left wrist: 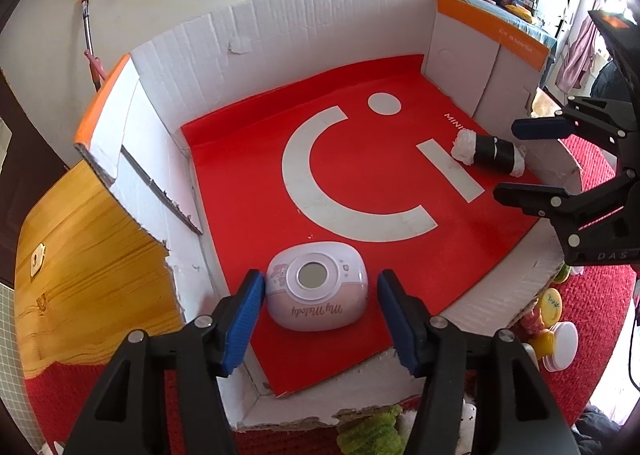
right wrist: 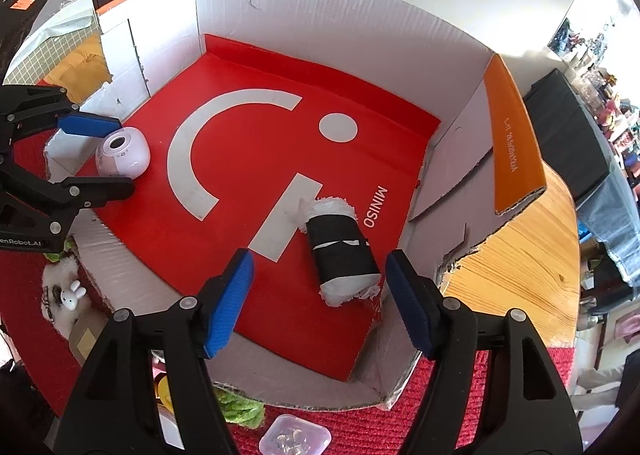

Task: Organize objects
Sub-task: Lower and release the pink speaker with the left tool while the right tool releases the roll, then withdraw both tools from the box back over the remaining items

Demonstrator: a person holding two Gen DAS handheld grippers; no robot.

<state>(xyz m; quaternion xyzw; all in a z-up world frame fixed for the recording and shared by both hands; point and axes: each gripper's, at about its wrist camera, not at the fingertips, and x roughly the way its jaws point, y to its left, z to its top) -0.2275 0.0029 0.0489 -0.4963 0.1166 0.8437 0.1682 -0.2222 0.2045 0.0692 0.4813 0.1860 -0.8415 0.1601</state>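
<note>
A low white cardboard box (left wrist: 320, 19) with a red Miniso-printed floor (right wrist: 360, 159) fills both views. A pink-and-white rounded "My Melody" device (left wrist: 316, 297) rests on the floor near the box's front left corner, between the fingers of my left gripper (left wrist: 320, 282). The gripper is open, with a gap showing at the right pad (left wrist: 390, 307). A black roll with white fluffy ends (right wrist: 344, 255) lies near the front right corner, between the fingers of my right gripper (right wrist: 319, 257). That gripper is open too, and its pads stand clear of the roll.
The box sits on a red mat (right wrist: 400, 423) over a wooden table (right wrist: 520, 255). In front of the box are a green fluffy item (left wrist: 372, 431), yellow and white jars (left wrist: 556, 335), a small clear plastic case (right wrist: 294, 437) and a white rabbit figure (right wrist: 74, 293).
</note>
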